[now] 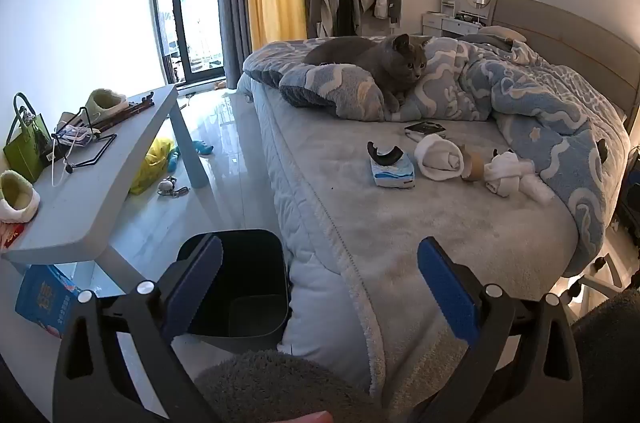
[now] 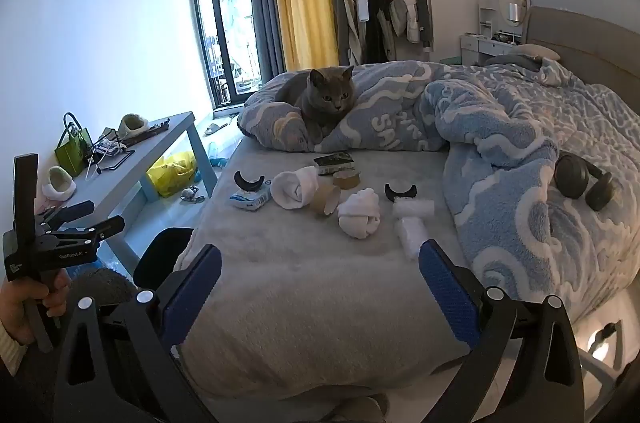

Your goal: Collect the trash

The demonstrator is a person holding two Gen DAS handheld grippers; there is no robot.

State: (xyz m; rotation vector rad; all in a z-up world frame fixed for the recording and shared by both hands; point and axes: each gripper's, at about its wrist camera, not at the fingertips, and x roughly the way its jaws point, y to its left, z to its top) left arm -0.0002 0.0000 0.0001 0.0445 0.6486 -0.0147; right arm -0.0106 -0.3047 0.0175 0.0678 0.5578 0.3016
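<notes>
Litter lies in the middle of the grey bed (image 2: 304, 287): a cardboard tube (image 2: 325, 201) (image 1: 472, 165), a tape roll (image 2: 347, 179), white wads of paper (image 2: 412, 223), rolled white socks (image 2: 294, 189) (image 1: 438, 157), a knotted white cloth (image 2: 360, 217) and a tissue pack (image 1: 392, 171) (image 2: 248, 201). A black bin (image 1: 236, 283) (image 2: 164, 255) stands on the floor at the bed's near left corner. My left gripper (image 1: 320, 275) (image 2: 100, 217) hangs open over the bin and the bed's edge. My right gripper (image 2: 320, 283) is open above the bare near part of the bed, well short of the litter.
A grey cat (image 2: 328, 99) lies on the blue quilt (image 2: 520, 151) behind the litter. Headphones (image 2: 584, 183) rest on the quilt at right. A low grey table (image 1: 100, 175) with slippers and a green bag stands left of the bed, a yellow bag (image 1: 154, 163) beneath it.
</notes>
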